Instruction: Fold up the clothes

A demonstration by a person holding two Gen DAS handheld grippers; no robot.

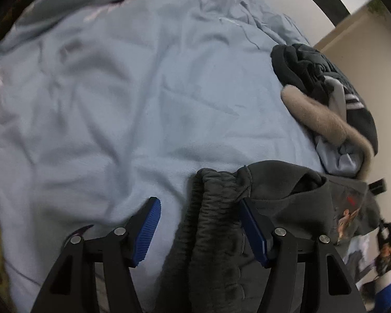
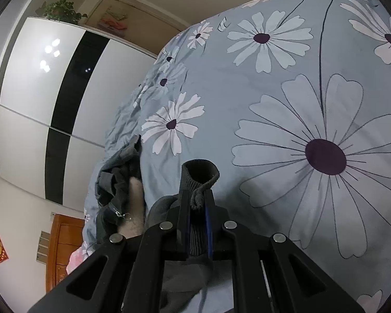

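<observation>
Bedsheet [image 1: 117,104] open left; clothes pile [image 1: 325,91] blocks right.

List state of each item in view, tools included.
Left tool: open, waistband lying loose between the pads.
Right tool: shut on ribbed cuff.
Dark garment: crumpled on bed, unfolded.
Clothes pile: heaped, unfolded.
Bedsheet: wrinkled.

A white wardrobe [image 2: 36,99] with a black stripe stands beside the flower-print bed [image 2: 273,99].

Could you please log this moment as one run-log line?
task: fold clothes | left gripper: open over dark grey garment | right gripper: shut on ribbed cuff | surface: blue bedsheet
</observation>
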